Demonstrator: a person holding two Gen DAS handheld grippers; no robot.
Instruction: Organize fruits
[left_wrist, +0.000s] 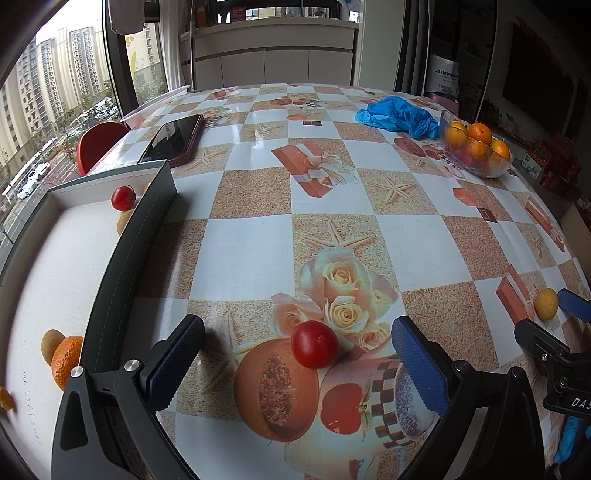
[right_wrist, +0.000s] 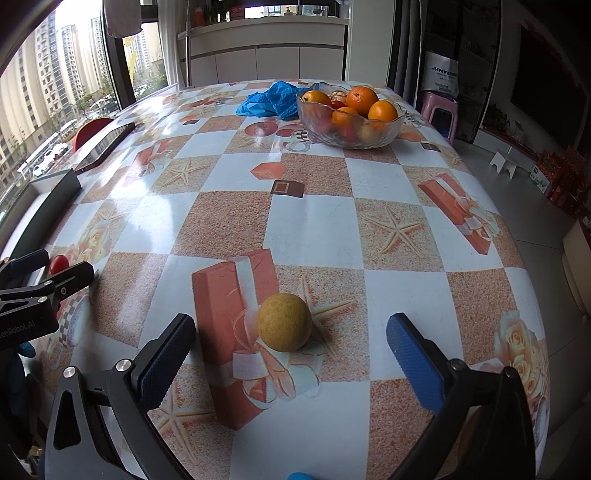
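A small red tomato (left_wrist: 314, 344) lies on the patterned tablecloth between the wide-apart fingers of my left gripper (left_wrist: 298, 360), which is open and touches nothing. In the right wrist view a yellow-brown round fruit (right_wrist: 283, 322) rests on the cloth between the spread fingers of my right gripper (right_wrist: 291, 354), also open and clear of it. The same fruit (left_wrist: 546, 304) shows at the right edge of the left wrist view, beside the right gripper's blue fingertip (left_wrist: 574, 305). The red tomato (right_wrist: 59, 263) peeks out behind the left gripper's fingers (right_wrist: 70, 280).
A shallow grey-walled box (left_wrist: 122, 266) at the left holds a red tomato (left_wrist: 123, 198), an orange (left_wrist: 66, 361) and brownish fruits (left_wrist: 51, 345). A glass bowl (right_wrist: 347, 138) of oranges stands far right, by a blue crumpled bag (right_wrist: 271, 100). A dark phone (left_wrist: 173, 138) lies far left.
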